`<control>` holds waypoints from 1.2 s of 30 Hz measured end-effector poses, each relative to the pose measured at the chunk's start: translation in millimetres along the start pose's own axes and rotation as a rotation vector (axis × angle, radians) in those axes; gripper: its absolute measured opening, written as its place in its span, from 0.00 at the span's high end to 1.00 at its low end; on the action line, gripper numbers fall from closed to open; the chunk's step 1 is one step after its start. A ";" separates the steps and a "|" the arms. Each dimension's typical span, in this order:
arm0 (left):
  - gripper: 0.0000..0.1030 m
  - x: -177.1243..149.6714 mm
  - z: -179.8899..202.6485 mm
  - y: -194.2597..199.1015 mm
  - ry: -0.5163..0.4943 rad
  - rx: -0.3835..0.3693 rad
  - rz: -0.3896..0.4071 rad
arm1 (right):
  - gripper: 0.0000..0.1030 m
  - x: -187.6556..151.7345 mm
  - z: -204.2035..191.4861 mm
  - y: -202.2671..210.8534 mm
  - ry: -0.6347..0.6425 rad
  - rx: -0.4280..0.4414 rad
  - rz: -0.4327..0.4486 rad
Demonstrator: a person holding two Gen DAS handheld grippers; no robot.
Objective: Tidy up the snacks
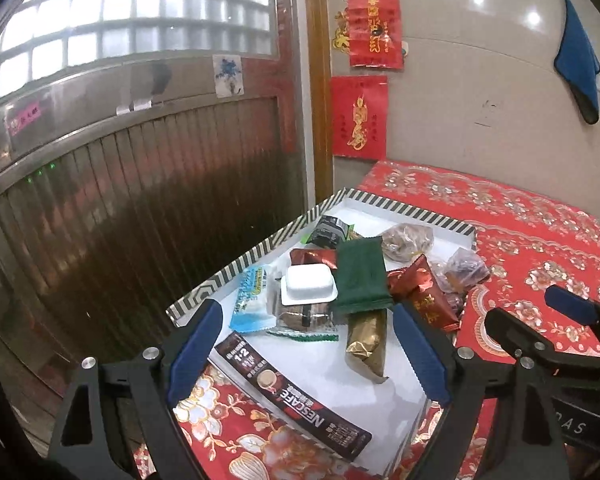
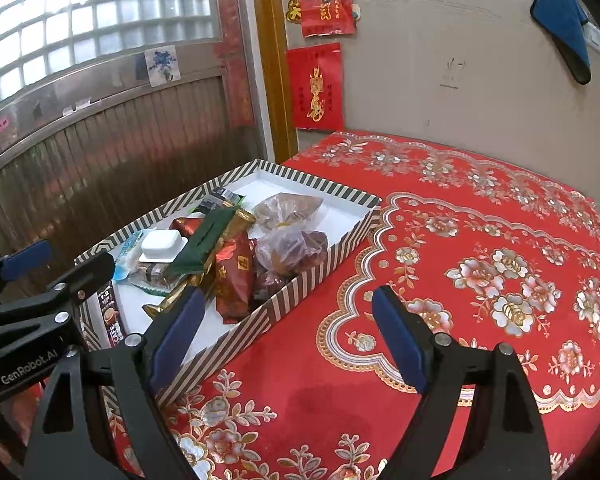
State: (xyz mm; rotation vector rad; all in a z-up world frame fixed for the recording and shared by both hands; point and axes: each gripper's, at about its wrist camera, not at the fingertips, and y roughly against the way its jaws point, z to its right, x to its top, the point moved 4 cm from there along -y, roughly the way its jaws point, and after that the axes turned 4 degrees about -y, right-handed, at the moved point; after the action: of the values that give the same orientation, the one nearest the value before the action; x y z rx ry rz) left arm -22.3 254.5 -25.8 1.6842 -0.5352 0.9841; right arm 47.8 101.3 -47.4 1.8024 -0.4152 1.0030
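Note:
A shallow striped box [image 1: 260, 250] with a white floor holds several snacks: a Nescafe stick [image 1: 288, 394], a green pouch [image 1: 359, 276], a white cup [image 1: 308, 283], a blue packet [image 1: 252, 298], a gold packet [image 1: 365, 340], red packets [image 1: 423, 294] and clear bags [image 1: 407, 240]. My left gripper [image 1: 305, 354] is open and empty above the box's near end. My right gripper [image 2: 290, 336] is open and empty over the box's right wall [image 2: 300, 288] and the cloth. The snacks also show in the right wrist view, with the green pouch [image 2: 204, 242].
A red flowered cloth [image 2: 479, 260] covers the table. A metal slatted door [image 1: 140, 200] stands to the left beyond the table edge. A wall with red paper charms [image 1: 359, 116] and a blue cloth [image 1: 575, 64] is behind. The right gripper shows in the left wrist view [image 1: 539, 328].

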 end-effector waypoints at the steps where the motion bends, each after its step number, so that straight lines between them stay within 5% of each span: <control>1: 0.14 -0.2 -0.2 -0.9 0.004 -0.009 -0.006 | 0.16 -0.4 0.0 -0.2 -0.002 0.000 -0.001; 8: 0.14 -0.4 0.2 1.1 -0.003 -0.017 0.047 | 0.16 -1.6 -1.0 -0.9 -0.003 0.001 0.002; 13: 0.14 0.5 5.7 11.7 -0.051 0.052 0.127 | 0.16 -2.5 0.2 -2.1 -0.015 0.004 -0.002; 19: 0.14 2.1 12.8 11.4 -0.062 0.068 0.105 | 0.16 -1.6 2.8 0.4 -0.023 -0.004 0.004; 26: 0.14 11.2 46.3 16.5 -0.085 -0.023 0.080 | 0.16 0.1 25.0 14.9 -0.049 -0.057 0.010; 36: 0.14 14.0 149.1 19.0 -0.157 -0.200 0.022 | 0.16 -9.0 125.8 61.4 -0.189 -0.250 0.005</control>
State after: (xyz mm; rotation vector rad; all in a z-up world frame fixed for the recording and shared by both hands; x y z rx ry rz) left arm 22.5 110.5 -18.1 1.5853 -0.7329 0.7902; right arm 57.7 -38.4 -38.8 1.6736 -0.6336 0.7504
